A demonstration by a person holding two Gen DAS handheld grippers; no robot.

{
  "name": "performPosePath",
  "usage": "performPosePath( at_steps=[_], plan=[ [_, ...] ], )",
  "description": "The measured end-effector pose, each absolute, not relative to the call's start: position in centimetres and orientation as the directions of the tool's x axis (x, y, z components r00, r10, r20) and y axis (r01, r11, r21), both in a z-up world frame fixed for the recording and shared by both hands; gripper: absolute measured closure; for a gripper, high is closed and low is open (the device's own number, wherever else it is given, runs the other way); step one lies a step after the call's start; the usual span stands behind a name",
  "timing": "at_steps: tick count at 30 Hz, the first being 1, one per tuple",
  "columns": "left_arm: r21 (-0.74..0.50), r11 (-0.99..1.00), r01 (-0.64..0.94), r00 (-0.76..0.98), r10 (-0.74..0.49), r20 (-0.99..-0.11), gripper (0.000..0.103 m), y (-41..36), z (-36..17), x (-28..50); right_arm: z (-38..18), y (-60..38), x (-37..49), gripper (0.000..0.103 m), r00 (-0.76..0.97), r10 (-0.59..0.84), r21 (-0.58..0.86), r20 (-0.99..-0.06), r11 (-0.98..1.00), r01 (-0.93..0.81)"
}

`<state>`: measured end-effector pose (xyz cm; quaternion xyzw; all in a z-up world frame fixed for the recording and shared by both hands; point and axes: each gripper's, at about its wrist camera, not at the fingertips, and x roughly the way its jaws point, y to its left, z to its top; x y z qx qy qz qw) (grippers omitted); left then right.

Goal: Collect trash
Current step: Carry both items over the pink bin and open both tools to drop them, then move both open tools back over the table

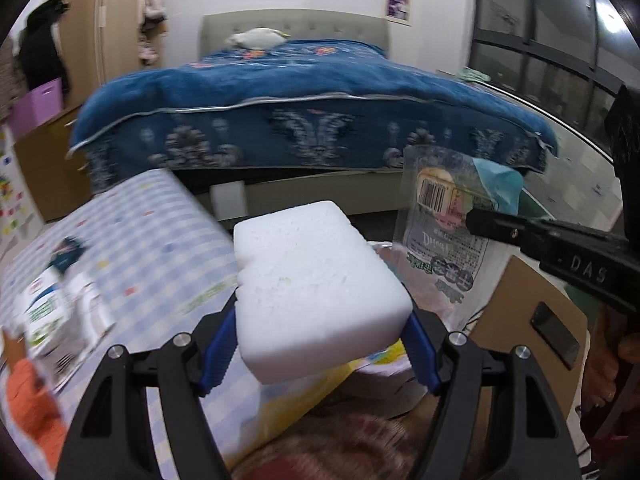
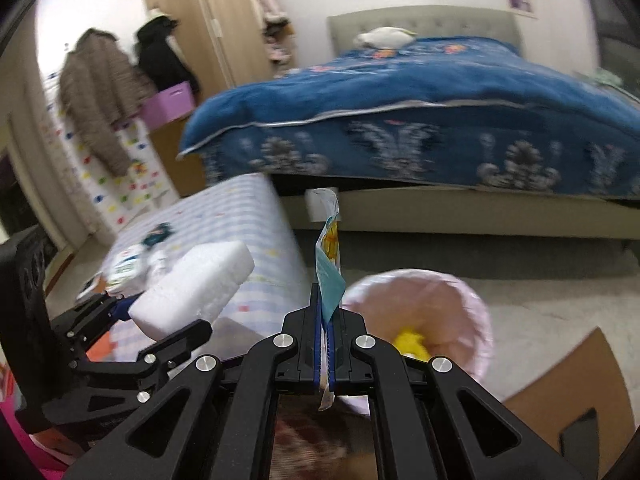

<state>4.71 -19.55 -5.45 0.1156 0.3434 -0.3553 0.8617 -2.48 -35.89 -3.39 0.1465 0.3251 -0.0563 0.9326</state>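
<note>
My left gripper (image 1: 322, 344) is shut on a white foam block (image 1: 320, 292), held in the air above the checked mat; the block also shows in the right wrist view (image 2: 192, 288), at the left. My right gripper (image 2: 325, 340) is shut on a flat plastic snack wrapper (image 2: 330, 256), held upright on its edge. The wrapper faces the left wrist view (image 1: 448, 220), at the right. A pink-lined trash bin (image 2: 460, 300) with a yellow scrap (image 2: 412, 342) inside stands just right of and below my right gripper.
A blue-covered bed (image 1: 312, 112) fills the back. A checked mat (image 1: 132, 232) at the left holds more packets (image 1: 52, 312) and an orange scrap (image 1: 32, 404). A cardboard box (image 1: 532, 320) sits at the right. Coats (image 2: 96, 92) hang at the far left.
</note>
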Motion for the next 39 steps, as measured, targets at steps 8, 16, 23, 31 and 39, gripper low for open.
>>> performPosePath(
  at_steps=[8, 16, 23, 31, 39],
  plan=[
    [-0.07, 0.663, 0.746, 0.437, -0.566, -0.7, 0.032, -25.4, -7.5, 6.4, -7.4, -40.6, -1.9, 0.101, 0.737, -0.063, 0.252, -0.673, 0.917, 0.309],
    [-0.106, 0.645, 0.757, 0.389, -0.575, -0.72, 0.029, -28.5, -8.7, 8.9, -10.8, -43.9, 0.7, 0.1, 0.699, -0.083, 0.252, -0.711, 0.897, 0.363],
    [-0.144, 0.642, 0.753, 0.382, -0.605, -0.699, 0.014, -29.2, -8.7, 9.9, -12.9, -45.2, 2.6, 0.085, 0.676, -0.089, 0.243, -0.732, 0.892, 0.381],
    [-0.129, 0.706, 0.696, 0.448, -0.568, -0.69, 0.013, -25.6, -7.4, 10.0, -10.4, -45.2, 0.4, 0.066, 0.692, -0.133, 0.233, -0.71, 0.882, 0.409],
    [-0.098, 0.776, 0.623, 0.528, -0.509, -0.68, 0.013, -20.1, -5.5, 8.7, -6.1, -41.8, -1.7, 0.066, 0.753, -0.118, 0.238, -0.648, 0.907, 0.347]
  ],
)
